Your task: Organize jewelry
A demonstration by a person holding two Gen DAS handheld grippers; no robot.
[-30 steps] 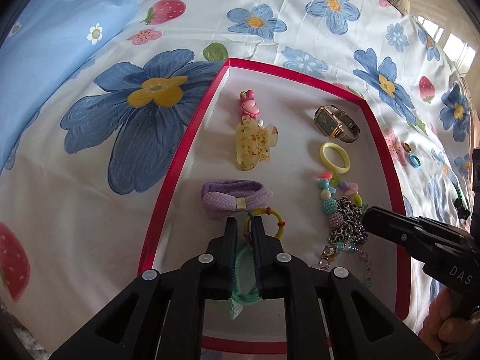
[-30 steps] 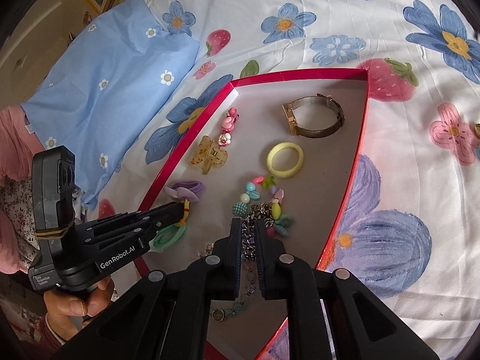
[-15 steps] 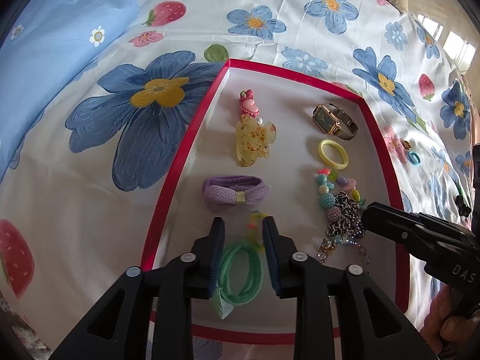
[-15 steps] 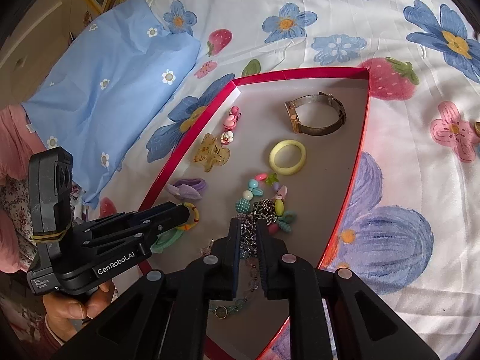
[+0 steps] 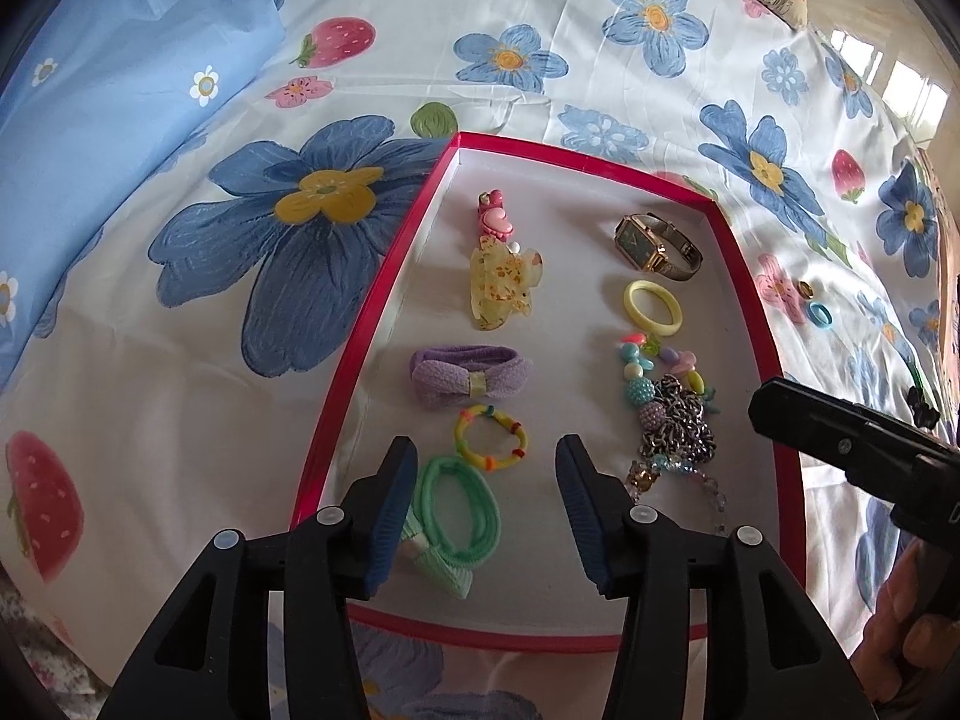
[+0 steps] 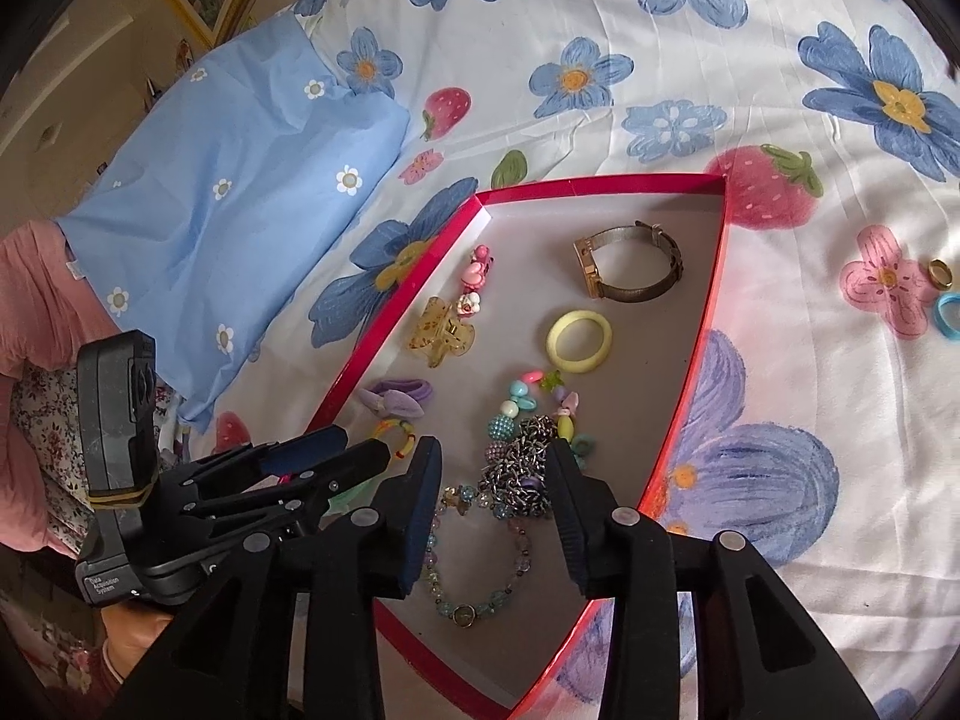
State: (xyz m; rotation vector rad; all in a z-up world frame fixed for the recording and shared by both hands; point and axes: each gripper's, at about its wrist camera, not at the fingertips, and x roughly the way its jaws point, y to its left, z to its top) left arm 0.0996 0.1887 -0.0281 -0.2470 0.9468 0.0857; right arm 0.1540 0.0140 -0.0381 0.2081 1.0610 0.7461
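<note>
A red-rimmed tray [image 5: 336, 420] [image 6: 690, 396] lies on the flowered bedsheet. Its left column holds a pink clip [image 5: 495, 219], a yellow claw clip [image 5: 501, 291], a purple bow tie [image 5: 468, 378], a yellow hair tie [image 5: 491, 438] and a green hair tie [image 5: 459, 510]. Its right column holds a watch [image 5: 654, 243], a yellow bangle [image 5: 653, 307], a bead bracelet and a chain [image 6: 519, 468]. My left gripper [image 5: 486, 474] is open and empty above the two hair ties. My right gripper [image 6: 493, 486] is open and empty over the chain and a clear bead bracelet [image 6: 480, 564].
A gold ring [image 6: 940, 273] and a blue ring [image 6: 951, 315] lie on the sheet right of the tray. A blue pillow [image 6: 228, 210] lies at the far left. A small dark item [image 5: 923, 411] lies on the sheet beyond the right gripper.
Both grippers have opened. The left let go of the green hair tie, which now lies in the tray. The right let go of the chain and drew back slightly.
</note>
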